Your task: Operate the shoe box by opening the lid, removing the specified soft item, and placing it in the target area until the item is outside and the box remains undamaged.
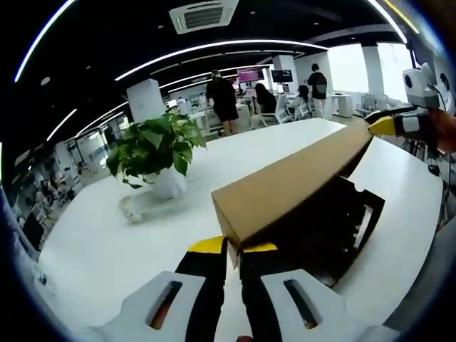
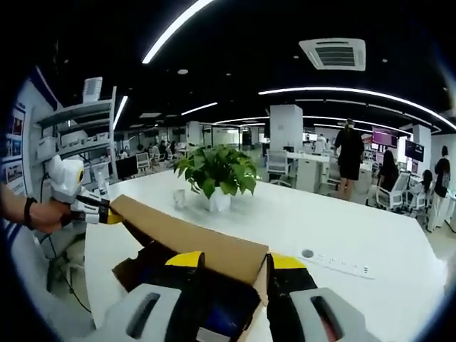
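Mid lid-opening: both yellow-tipped hand-held grippers, left (image 1: 234, 251) and right (image 2: 231, 263), clamped on opposite ends of the plain brown cardboard lid (image 1: 299, 178), lifting it off the dark shoe box (image 1: 335, 228) on the white counter (image 1: 107, 242); next, setting the lid aside gently.

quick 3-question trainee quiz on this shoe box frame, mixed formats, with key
1. True or false: the brown cardboard lid is lifted above the dark shoe box base.
2. Which grips the lid's far end in the left gripper view? A) right gripper B) a bare hand C) nothing
3. Fill in: on the white table behind the box stands a green potted ____.

Key: 1 true; 2 A; 3 plant. The left gripper pinches the near corner.
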